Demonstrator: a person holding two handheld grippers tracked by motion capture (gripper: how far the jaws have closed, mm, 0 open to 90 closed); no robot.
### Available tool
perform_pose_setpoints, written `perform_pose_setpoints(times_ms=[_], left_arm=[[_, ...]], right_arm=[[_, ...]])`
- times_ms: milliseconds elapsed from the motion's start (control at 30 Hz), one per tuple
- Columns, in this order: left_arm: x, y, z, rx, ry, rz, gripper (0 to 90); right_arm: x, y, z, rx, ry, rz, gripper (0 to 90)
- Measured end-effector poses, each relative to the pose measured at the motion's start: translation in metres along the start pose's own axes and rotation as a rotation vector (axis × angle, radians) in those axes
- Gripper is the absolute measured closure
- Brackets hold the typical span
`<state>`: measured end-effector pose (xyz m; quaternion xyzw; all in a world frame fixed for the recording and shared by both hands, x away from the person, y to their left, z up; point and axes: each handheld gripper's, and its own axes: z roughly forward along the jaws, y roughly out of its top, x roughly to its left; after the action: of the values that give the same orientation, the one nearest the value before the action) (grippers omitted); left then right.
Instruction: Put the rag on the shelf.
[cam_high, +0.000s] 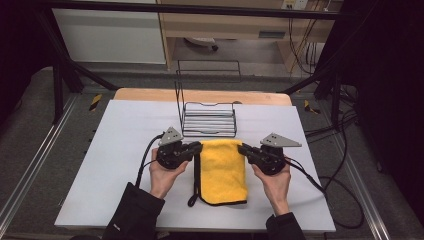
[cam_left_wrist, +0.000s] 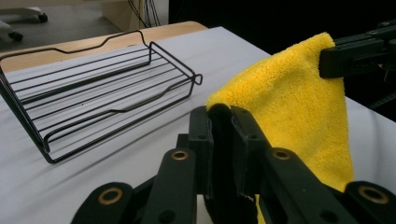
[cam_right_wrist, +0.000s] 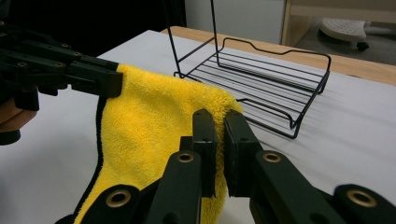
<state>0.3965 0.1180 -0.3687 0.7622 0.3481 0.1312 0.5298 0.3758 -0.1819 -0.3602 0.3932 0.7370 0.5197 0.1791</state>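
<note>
A yellow towel (cam_high: 222, 170) with a black edge lies folded on the white table, its far edge lifted. My left gripper (cam_high: 199, 148) is shut on the towel's far left corner (cam_left_wrist: 219, 105). The right gripper (cam_high: 242, 149) is shut on the far right corner (cam_right_wrist: 223, 106). In the left gripper view the towel (cam_left_wrist: 299, 107) stretches across to the right gripper (cam_left_wrist: 327, 60). In the right gripper view the towel (cam_right_wrist: 149, 121) runs over to the left gripper (cam_right_wrist: 112, 83). Just beyond the towel stands a black wire rack (cam_high: 208, 120).
The white table top (cam_high: 120, 150) has open room left and right of the towel. The wire rack (cam_left_wrist: 93, 102) (cam_right_wrist: 261, 79) has a tall upright frame at its back. Cables (cam_high: 320, 187) trail off the table's right side. Beyond the table stands wooden furniture (cam_high: 230, 25).
</note>
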Motion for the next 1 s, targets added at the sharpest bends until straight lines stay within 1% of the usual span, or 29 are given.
perform_pose_setpoints(times_ms=[433,633,1000], left_arm=[[-0.011,0.014,-0.015,-0.065,-0.005,0.022,79.4],[-0.017,0.022,-0.023,-0.104,0.000,0.041,79.4],[-0.022,0.038,-0.032,-0.149,0.006,0.066,79.4]], right_arm=[[0.007,0.012,-0.016,-0.066,-0.017,-0.029,84.8],[0.010,0.019,-0.024,-0.100,-0.022,-0.038,84.8],[0.016,0.034,-0.036,-0.154,-0.031,-0.061,84.9]])
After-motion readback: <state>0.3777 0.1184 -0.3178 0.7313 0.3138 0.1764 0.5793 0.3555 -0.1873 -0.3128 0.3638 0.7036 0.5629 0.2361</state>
